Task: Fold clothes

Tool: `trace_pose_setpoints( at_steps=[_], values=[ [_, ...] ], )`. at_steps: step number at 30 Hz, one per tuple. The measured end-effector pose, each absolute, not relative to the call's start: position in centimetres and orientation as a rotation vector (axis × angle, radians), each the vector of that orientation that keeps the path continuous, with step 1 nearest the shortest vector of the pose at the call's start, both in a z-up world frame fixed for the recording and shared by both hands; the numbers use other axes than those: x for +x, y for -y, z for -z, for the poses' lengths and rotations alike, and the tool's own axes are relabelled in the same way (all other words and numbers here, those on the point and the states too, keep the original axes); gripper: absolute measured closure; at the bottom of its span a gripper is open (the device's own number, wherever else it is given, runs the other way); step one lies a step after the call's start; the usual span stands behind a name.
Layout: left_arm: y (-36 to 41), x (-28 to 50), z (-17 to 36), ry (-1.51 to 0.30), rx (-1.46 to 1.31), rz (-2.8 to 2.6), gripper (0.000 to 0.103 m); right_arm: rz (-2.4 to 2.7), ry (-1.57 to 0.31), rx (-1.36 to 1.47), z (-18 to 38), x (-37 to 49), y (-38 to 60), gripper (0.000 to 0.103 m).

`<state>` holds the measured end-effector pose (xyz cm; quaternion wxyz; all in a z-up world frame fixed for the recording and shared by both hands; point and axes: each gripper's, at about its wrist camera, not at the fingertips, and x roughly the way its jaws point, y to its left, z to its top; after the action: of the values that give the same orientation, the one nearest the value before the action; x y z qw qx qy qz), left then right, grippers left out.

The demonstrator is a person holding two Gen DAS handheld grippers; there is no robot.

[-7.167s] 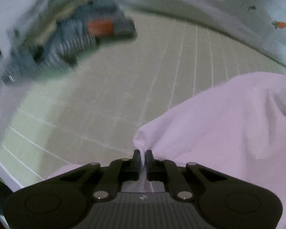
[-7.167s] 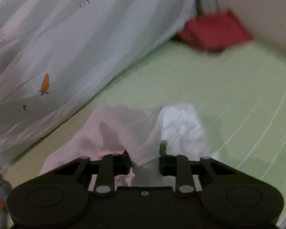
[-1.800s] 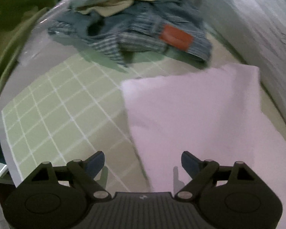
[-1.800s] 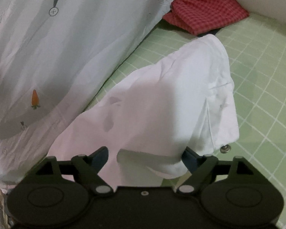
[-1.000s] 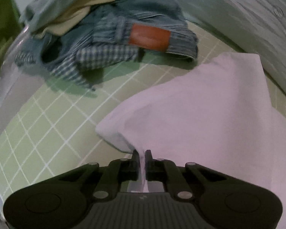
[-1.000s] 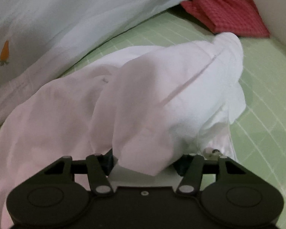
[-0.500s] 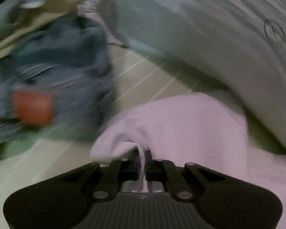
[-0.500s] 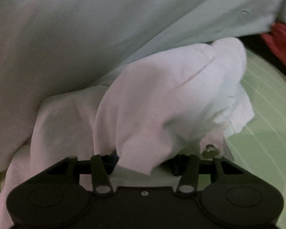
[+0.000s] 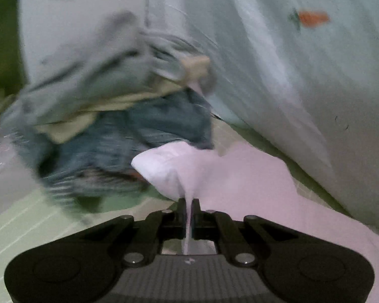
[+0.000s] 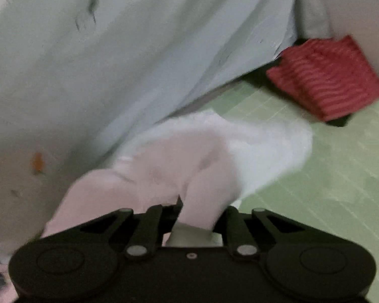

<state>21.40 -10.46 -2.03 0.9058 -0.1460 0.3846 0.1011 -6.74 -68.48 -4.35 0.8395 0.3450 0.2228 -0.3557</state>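
A white garment (image 9: pixel 240 176) lies on a green checked mat (image 9: pixel 25 222). My left gripper (image 9: pixel 188 204) is shut on a thin fold of its edge and holds that corner raised. In the right wrist view the same white garment (image 10: pixel 214 156) bulges up in front of my right gripper (image 10: pixel 197 214), whose jaws are closed on a thick bunch of it. The cloth hides the right fingertips. Both views are blurred by motion.
A pile of unfolded clothes (image 9: pixel 118 126), denim and beige, sits ahead left of the left gripper. A pale sheet with a carrot print (image 9: pixel 313 19) hangs along the back. A folded red checked cloth (image 10: pixel 326 85) lies at the far right on the mat (image 10: pixel 341 176).
Both grippers closed on the white garment about a second ago and have since lifted and carried it; the views swung, and the clothes pile and red cloth shifted in frame.
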Motion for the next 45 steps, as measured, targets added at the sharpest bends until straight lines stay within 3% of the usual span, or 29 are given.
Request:
trace_pose_setpoints(
  at_steps=[7, 13, 18, 21, 24, 26, 28, 31, 32, 40, 45],
  values=[
    [4.7, 12.8, -1.7, -0.74, -0.419, -0.197, 0.099, 0.804, -0.357, 0.761, 2.5, -16.7, 66.2, 0.095],
    [3.6, 8.4, 0.0, -0.806, -0.389, -0.22, 0.099, 0.85, -0.412, 0.872, 5.7, -20.4, 65.7, 0.095],
    [1.6, 4.3, -0.2, -0.824, -0.397, -0.277, 0.099, 0.848, -0.4, 0.767, 2.9, -22.7, 63.8, 0.095],
    [1.6, 2.6, 1.7, -0.894, -0.315, -0.368, 0.097, 0.836, -0.482, 0.757, 4.1, -23.4, 64.2, 0.094],
    [3.2, 1.3, 3.3, -0.943, -0.208, -0.421, 0.089, 0.812, -0.565, 0.829, 7.0, -23.9, 64.9, 0.088],
    [4.2, 0.6, 2.8, -0.909, -0.218, -0.392, 0.056, 0.802, -0.592, 0.883, 8.2, -24.1, 65.3, 0.07],
    [5.2, 0.0, 2.4, -0.874, -0.228, -0.364, 0.036, 0.805, -0.59, 0.932, 9.0, -24.6, 65.8, 0.052],
    [7.3, -0.5, 1.5, -0.825, -0.202, -0.309, 0.021, 0.813, -0.554, 1.01, 10.0, -25.6, 66.7, 0.03],
    [8.2, -0.5, 1.3, -0.815, -0.18, -0.292, 0.017, 0.816, -0.542, 1.036, 10.4, -26.0, 67.1, 0.028],
    [15.6, 0.0, 1.4, -0.839, -0.103, -0.152, 0.014, 0.833, -0.438, 1.243, 13.2, -28.7, 69.6, 0.023],
    [19.4, -0.7, 0.8, -0.825, -0.078, -0.091, 0.008, 0.873, -0.447, 1.192, 12.7, -28.4, 70.6, 0.019]
  ],
)
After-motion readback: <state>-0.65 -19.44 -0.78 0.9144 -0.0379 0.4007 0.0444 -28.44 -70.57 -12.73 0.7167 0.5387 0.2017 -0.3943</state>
